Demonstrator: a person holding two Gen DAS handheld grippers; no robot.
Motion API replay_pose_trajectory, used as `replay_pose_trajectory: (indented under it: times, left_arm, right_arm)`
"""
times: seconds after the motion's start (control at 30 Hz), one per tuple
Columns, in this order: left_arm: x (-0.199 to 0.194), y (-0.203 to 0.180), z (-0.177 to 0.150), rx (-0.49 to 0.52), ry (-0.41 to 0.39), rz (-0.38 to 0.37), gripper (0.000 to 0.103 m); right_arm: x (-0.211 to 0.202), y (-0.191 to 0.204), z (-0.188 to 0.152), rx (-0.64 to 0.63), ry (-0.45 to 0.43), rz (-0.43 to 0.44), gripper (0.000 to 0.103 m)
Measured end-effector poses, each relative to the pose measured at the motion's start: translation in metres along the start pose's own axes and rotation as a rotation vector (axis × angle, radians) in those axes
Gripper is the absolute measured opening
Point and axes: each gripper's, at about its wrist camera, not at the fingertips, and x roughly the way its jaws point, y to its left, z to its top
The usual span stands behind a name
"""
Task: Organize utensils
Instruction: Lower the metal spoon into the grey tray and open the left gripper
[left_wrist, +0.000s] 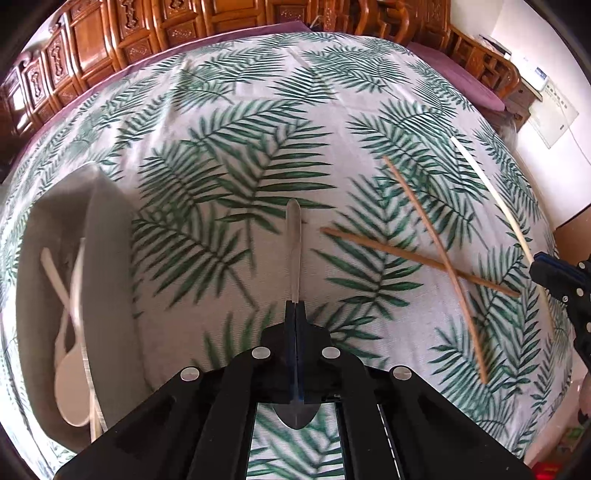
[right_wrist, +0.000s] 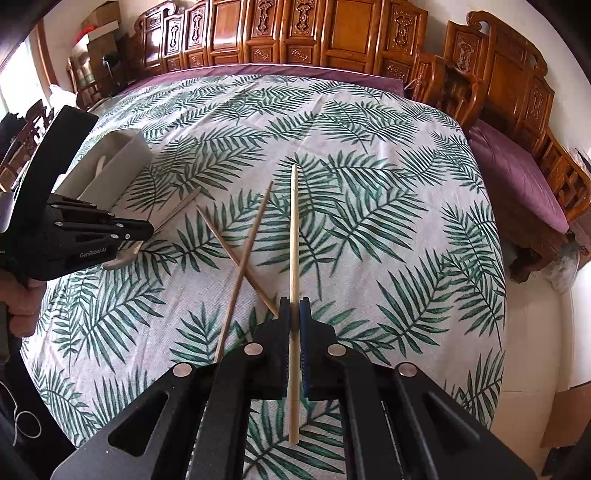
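My left gripper (left_wrist: 295, 306) is shut on a metal spoon (left_wrist: 293, 243), handle pointing forward, bowl behind the fingers, held above the leaf-print cloth. My right gripper (right_wrist: 294, 306) is shut on a pale chopstick (right_wrist: 294, 236) that points forward. Two brown chopsticks (left_wrist: 439, 254) lie crossed on the cloth between the grippers; they also show in the right wrist view (right_wrist: 243, 258). A grey utensil tray (left_wrist: 110, 280) at the left holds a white spoon (left_wrist: 72, 384) and pale sticks. The left gripper (right_wrist: 147, 230) with the metal spoon (right_wrist: 173, 212) shows next to the tray (right_wrist: 129, 162).
The leaf-print cloth (right_wrist: 369, 206) covers a table. Carved wooden furniture (right_wrist: 295, 33) lines the far side. A bench with a purple cushion (right_wrist: 517, 177) stands at the right. The right gripper (left_wrist: 561, 280) shows at the right edge of the left wrist view.
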Motion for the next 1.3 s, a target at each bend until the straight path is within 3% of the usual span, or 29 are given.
replay_pose_trajectory:
  times: [0.33, 0.6, 0.8, 0.97, 1.1, 1.3]
  left_arm:
    - [-0.027, 0.019, 0.004, 0.003, -0.071, -0.009, 0.0]
    - [-0.071, 0.051, 0.005, -0.029, -0.151, -0.023, 0.0]
    - [-0.098, 0.101, -0.003, -0.063, -0.187, 0.007, 0.0]
    - [-0.094, 0.145, -0.017, -0.09, -0.166, 0.018, 0.0]
    - [-0.087, 0.164, -0.022, -0.106, -0.157, -0.001, 0.0]
    - [-0.1, 0.179, -0.032, -0.109, -0.205, -0.02, 0.001]
  right_arm:
    - [0.0, 0.023, 0.015, -0.026, -0.005, 0.01, 0.006]
    - [-0.006, 0.055, 0.041, -0.049, -0.036, 0.046, 0.006]
    - [-0.004, 0.103, 0.068, -0.051, -0.068, 0.121, 0.006]
    - [0.002, 0.155, 0.09, -0.064, -0.077, 0.183, 0.006]
    - [0.01, 0.188, 0.104, -0.034, -0.069, 0.237, 0.006]
    - [0.024, 0.223, 0.124, 0.031, -0.049, 0.313, 0.006]
